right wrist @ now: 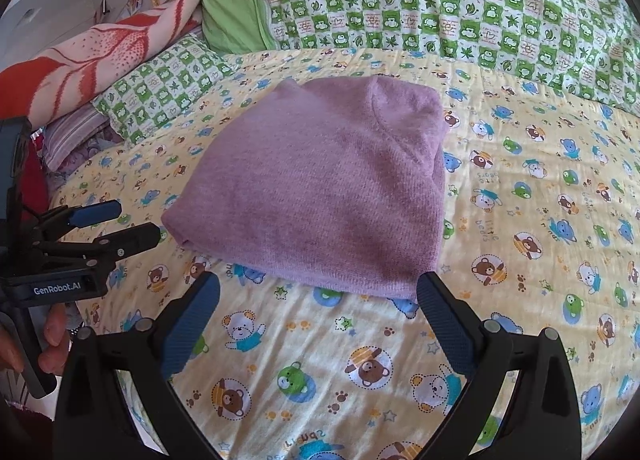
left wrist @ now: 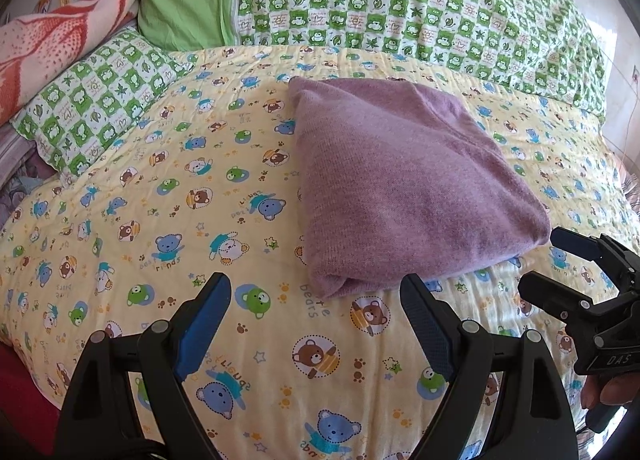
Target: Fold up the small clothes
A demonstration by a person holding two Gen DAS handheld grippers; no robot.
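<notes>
- We worked over a yellow bear-print quilt that covered the bed.
- The purple knit garment lay folded on the quilt, ahead of both tools.
- Our left gripper hovered just short of it, fingers spread apart, empty.
- Our right gripper did likewise, fingers apart.

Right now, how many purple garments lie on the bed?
1: the folded purple sweater lies on the yellow bear-print sheet, ahead of both open tongs. More could be hidden elsewhere.
</notes>
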